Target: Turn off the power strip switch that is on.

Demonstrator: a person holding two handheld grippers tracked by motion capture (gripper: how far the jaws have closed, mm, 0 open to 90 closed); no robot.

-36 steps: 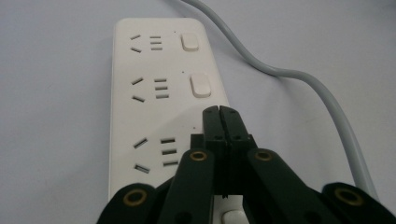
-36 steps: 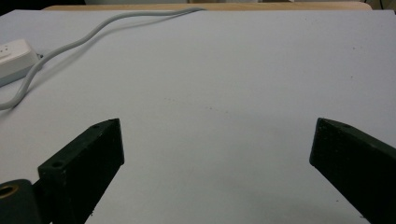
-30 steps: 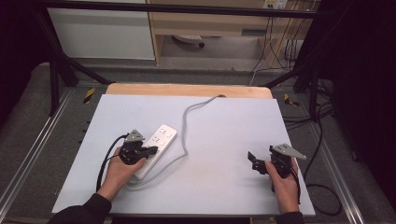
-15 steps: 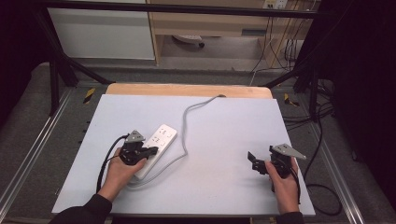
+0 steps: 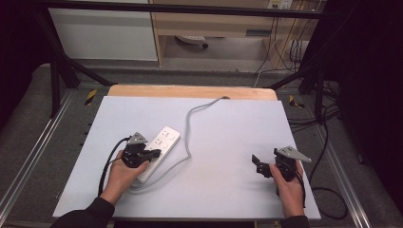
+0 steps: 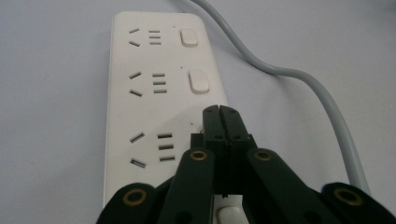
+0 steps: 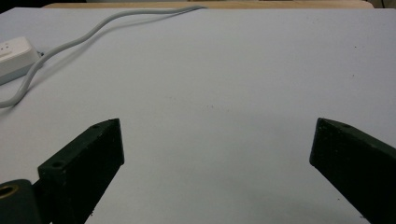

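A white power strip (image 5: 159, 148) lies on the pale table (image 5: 228, 123), its grey cable (image 5: 190, 128) snaking toward the far edge. My left gripper (image 5: 154, 153) hovers over the strip's near half, jaws shut with nothing between them. In the left gripper view the closed tips (image 6: 222, 114) sit over the strip (image 6: 144, 93) at its third rocker switch, with two more switches beyond. My right gripper (image 5: 256, 164) rests at the table's right, jaws wide open over bare surface. The right gripper view shows both black fingers (image 7: 88, 158) spread apart, with the strip's end (image 7: 14, 56) and cable (image 7: 93, 32) far left.
A wooden board (image 5: 190, 91) borders the table's far edge. Metal frame rails (image 5: 28, 161) run along both sides. Black cables (image 5: 323, 142) hang off the right side. A shelf unit (image 5: 214, 23) stands beyond the table.
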